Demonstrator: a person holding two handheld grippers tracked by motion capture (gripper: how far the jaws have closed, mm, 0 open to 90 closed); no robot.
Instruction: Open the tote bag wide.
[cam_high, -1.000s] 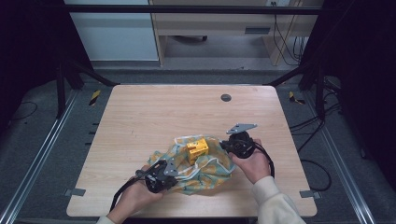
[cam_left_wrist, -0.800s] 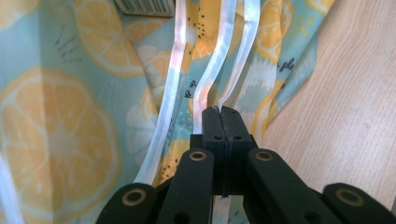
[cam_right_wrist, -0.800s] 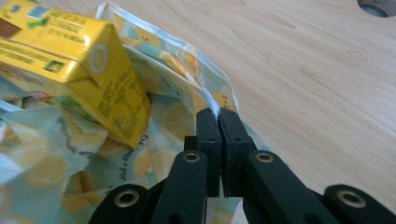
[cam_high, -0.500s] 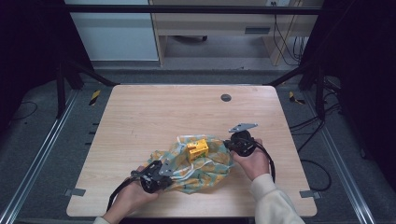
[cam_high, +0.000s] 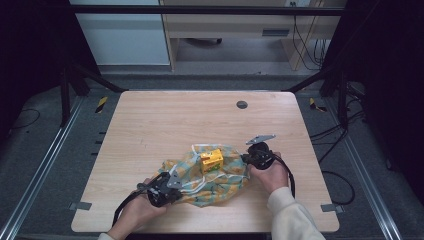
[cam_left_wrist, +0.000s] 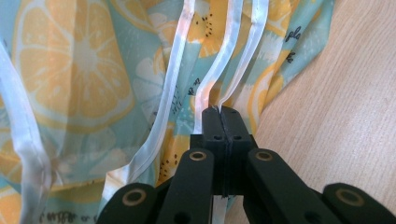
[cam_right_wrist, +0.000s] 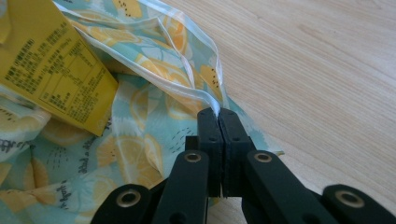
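A teal cloth bag (cam_high: 215, 180) printed with orange slices lies crumpled near the table's front edge, and a yellow carton (cam_high: 211, 160) rests on top of it. My left gripper (cam_high: 170, 183) is at the bag's front left, shut on its white drawstrings (cam_left_wrist: 224, 70). At the bag's right end my right gripper (cam_high: 246, 159) is shut on a white-trimmed edge of the bag (cam_right_wrist: 205, 95). The yellow carton (cam_right_wrist: 46, 65) lies up and to the left of the right gripper (cam_right_wrist: 218, 113), printed side showing. Two white strings run up from the left gripper (cam_left_wrist: 221, 110) across the bag (cam_left_wrist: 84, 70).
The wooden table (cam_high: 200, 120) is bare behind the bag, with a small round dark cap (cam_high: 242, 104) near its far edge. Black cables trail from both grippers over the front edge. Metal rails run along both sides of the table.
The left gripper has moved left and toward the front edge, drawing the strings out. The right gripper has edged slightly right. The bag looks more stretched between them.
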